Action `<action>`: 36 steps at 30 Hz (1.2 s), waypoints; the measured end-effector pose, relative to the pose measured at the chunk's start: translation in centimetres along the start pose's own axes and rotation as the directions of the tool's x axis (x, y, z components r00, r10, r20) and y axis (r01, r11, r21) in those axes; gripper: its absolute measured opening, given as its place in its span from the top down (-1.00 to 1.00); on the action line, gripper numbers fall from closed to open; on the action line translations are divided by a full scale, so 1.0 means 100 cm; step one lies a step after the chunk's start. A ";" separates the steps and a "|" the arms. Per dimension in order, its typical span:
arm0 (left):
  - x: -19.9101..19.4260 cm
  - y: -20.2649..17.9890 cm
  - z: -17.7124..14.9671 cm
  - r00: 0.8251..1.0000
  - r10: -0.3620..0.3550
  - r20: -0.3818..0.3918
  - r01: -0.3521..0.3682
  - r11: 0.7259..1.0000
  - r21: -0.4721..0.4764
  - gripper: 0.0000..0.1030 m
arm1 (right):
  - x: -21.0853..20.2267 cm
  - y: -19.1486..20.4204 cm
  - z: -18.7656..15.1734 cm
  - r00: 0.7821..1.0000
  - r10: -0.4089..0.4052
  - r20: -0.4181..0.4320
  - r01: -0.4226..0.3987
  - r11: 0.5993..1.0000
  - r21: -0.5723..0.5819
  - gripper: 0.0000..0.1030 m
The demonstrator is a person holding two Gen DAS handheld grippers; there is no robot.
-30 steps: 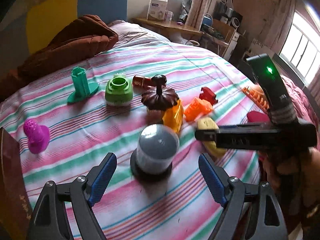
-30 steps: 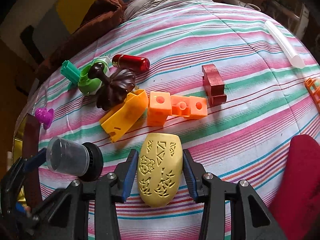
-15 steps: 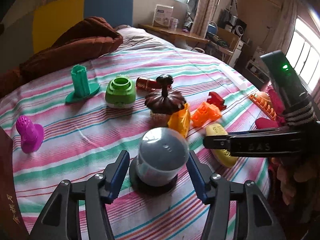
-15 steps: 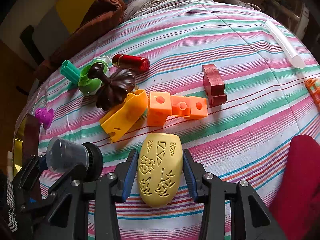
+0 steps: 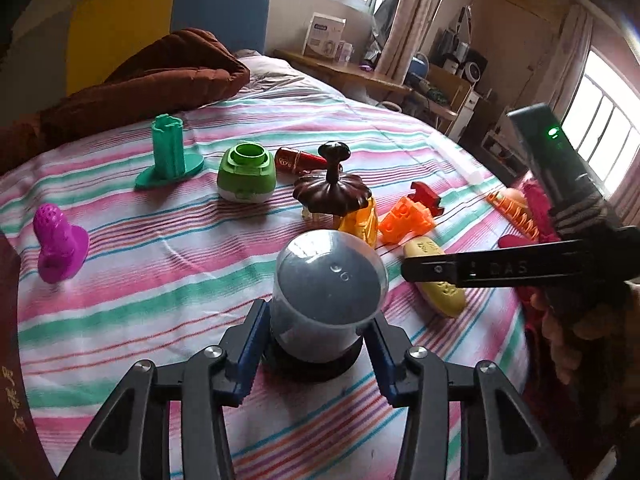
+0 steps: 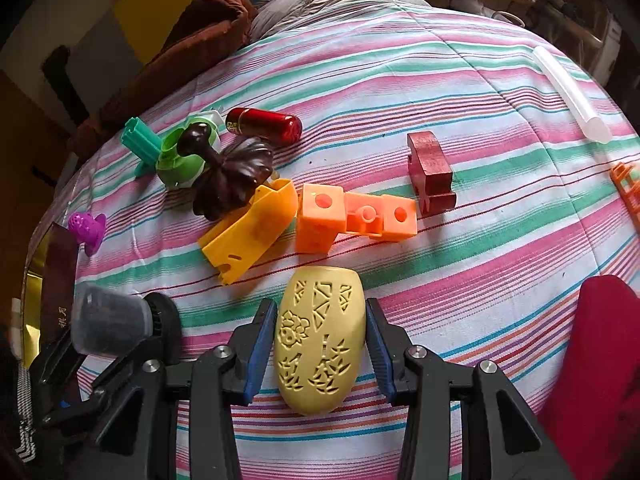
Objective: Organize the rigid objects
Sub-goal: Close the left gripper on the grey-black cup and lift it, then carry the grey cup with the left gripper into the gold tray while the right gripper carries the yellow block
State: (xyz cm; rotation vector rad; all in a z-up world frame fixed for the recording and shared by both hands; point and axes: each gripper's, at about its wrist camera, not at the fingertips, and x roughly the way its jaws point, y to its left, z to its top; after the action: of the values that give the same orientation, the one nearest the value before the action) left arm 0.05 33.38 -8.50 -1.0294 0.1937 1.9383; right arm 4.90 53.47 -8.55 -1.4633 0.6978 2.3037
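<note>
Smooth grey jar (image 5: 326,292), carved yellow oval (image 6: 320,342).

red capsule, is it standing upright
No, the red capsule lies on its side on the striped sheet, behind the brown lid.

Left claw (image 5: 316,344) around grey cup (image 5: 326,292) (upright)

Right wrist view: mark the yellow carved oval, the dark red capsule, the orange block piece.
yellow carved oval (image 6: 320,340), right wrist view, carved top face
dark red capsule (image 6: 264,125), right wrist view, mid-body
orange block piece (image 6: 354,216), right wrist view, middle section
</note>
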 end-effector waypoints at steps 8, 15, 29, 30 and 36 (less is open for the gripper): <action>-0.032 0.013 -0.010 0.998 -0.047 0.039 0.050 0.996 -0.074 0.07 | 0.000 0.009 -0.001 1.000 0.024 0.012 -0.023 0.999 -0.040 0.17; -0.067 0.018 -0.016 0.993 -0.082 0.085 0.090 0.992 -0.093 0.07 | -0.001 0.023 -0.007 0.999 0.030 0.018 -0.028 0.992 -0.121 0.19; -0.147 0.060 -0.031 0.978 0.014 0.207 0.014 0.991 -0.131 0.07 | -0.008 0.041 -0.011 0.996 0.063 0.059 -0.050 0.979 -0.196 0.38; -0.152 0.066 -0.032 0.976 0.031 0.214 0.000 0.990 -0.143 0.07 | -0.009 0.041 -0.011 0.996 0.061 0.058 -0.048 0.978 -0.201 0.36; -0.177 0.104 -0.038 0.964 0.098 0.245 -0.046 0.976 -0.211 0.07 | 0.001 0.046 -0.014 0.998 0.057 0.018 -0.052 0.973 -0.224 0.27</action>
State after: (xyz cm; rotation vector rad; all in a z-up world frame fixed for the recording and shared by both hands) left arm -1.51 14.11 -0.76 -0.9010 -0.1166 2.1695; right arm 3.54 48.86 -8.09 -1.5247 0.4897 2.5063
